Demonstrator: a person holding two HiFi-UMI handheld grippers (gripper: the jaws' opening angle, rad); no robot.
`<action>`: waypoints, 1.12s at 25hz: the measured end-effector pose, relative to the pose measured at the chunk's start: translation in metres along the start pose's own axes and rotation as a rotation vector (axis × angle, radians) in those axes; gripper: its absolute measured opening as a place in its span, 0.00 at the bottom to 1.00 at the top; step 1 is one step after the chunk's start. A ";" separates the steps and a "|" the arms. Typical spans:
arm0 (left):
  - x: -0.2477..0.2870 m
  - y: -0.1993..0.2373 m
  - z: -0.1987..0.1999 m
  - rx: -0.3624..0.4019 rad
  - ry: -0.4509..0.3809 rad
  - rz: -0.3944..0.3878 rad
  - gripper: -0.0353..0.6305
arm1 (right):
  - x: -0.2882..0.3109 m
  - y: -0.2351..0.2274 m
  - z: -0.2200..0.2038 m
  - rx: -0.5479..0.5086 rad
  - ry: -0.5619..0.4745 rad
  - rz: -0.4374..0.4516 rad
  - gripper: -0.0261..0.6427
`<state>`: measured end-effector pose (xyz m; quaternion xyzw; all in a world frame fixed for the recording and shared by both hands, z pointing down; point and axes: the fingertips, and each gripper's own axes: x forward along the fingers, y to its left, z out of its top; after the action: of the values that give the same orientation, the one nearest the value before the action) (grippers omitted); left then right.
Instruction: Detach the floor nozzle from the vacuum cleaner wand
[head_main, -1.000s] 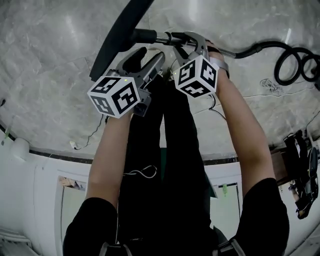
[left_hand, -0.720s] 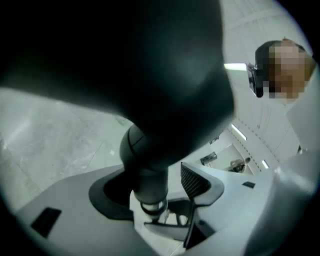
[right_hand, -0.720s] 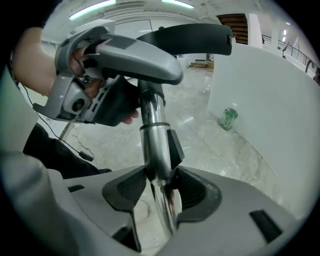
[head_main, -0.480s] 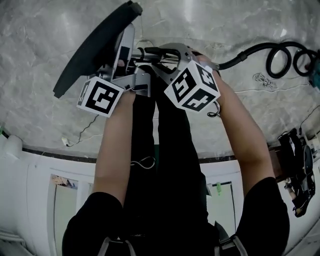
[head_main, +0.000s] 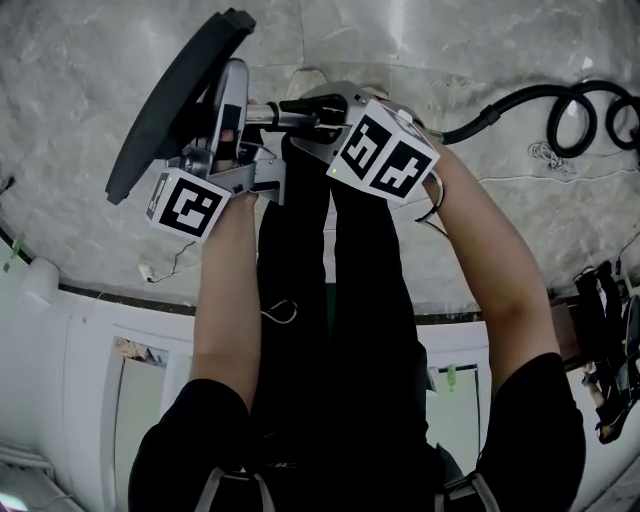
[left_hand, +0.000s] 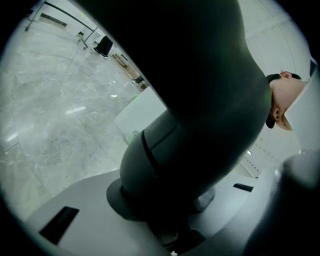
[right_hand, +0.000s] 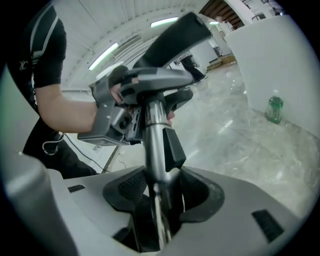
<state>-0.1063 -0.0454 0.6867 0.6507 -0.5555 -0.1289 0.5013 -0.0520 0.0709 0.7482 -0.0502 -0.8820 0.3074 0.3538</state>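
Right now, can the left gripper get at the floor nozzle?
Probably yes: the neck of the floor nozzle sits between the closing jaws of the left gripper, and nothing blocks it.

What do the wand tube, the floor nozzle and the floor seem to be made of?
The wand tube is likely polished metal, with bright streaked reflections. The floor nozzle is probably matte dark plastic, no shine. The floor looks like polished marble or stone tile, with grey veins and glossy glare.

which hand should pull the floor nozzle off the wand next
Left. The left claw is closing round the neck of the floor nozzle, so it can pull that away, while the right claw grips the wand and can likely just brace it.
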 end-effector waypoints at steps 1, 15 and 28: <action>-0.001 -0.006 -0.005 0.015 0.014 -0.016 0.22 | 0.010 0.003 -0.006 -0.020 0.032 0.017 0.32; -0.010 -0.030 -0.018 0.096 0.030 -0.046 0.18 | 0.028 0.014 -0.021 -0.138 0.074 -0.136 0.18; -0.010 -0.061 -0.004 -0.121 0.087 -0.125 0.15 | -0.019 0.092 -0.005 0.201 0.078 0.343 0.17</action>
<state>-0.0703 -0.0425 0.6360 0.6578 -0.4826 -0.1649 0.5543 -0.0463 0.1421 0.6863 -0.1758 -0.8111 0.4474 0.3332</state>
